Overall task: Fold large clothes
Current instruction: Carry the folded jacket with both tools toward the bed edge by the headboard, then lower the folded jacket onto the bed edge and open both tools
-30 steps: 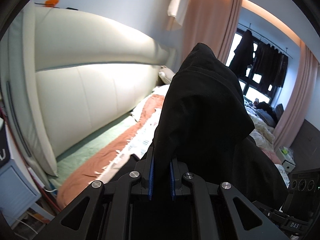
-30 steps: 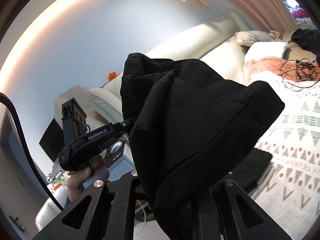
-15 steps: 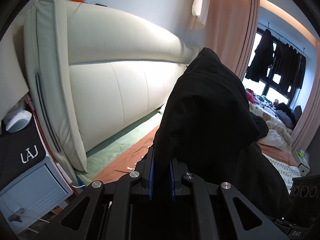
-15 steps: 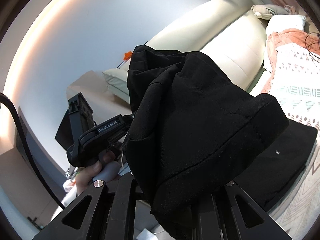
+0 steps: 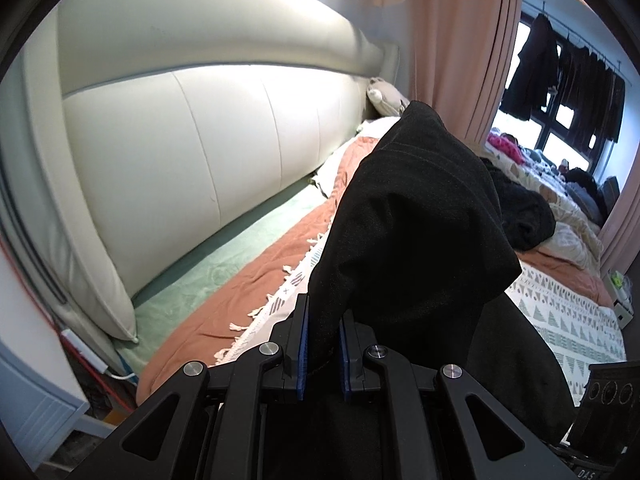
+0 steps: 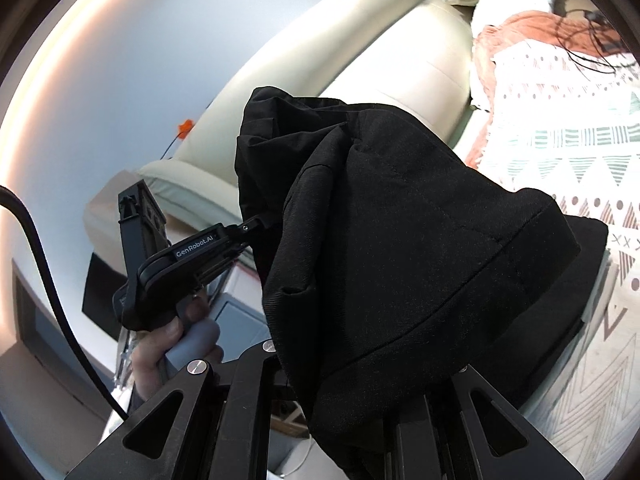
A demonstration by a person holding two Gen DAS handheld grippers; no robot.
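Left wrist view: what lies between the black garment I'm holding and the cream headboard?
In the left wrist view, a rust-orange blanket and a strip of pale green sheet lie between the black garment and the headboard.

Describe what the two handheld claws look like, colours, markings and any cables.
Both are matte black with angular arms and silver bolts. The left claw has blue pads. Seen from the right, it carries white GenRobot.AI lettering and a grey handle. A black cable hangs nearby.

two black two-finger grippers (image 5: 323, 354), one black fabric garment (image 5: 416, 240), one cream padded headboard (image 5: 208, 140) at left, one white patterned fringed blanket (image 5: 560, 312) at right, one rust-orange sheet (image 5: 272, 264), one pink curtain (image 5: 456, 40) far off.
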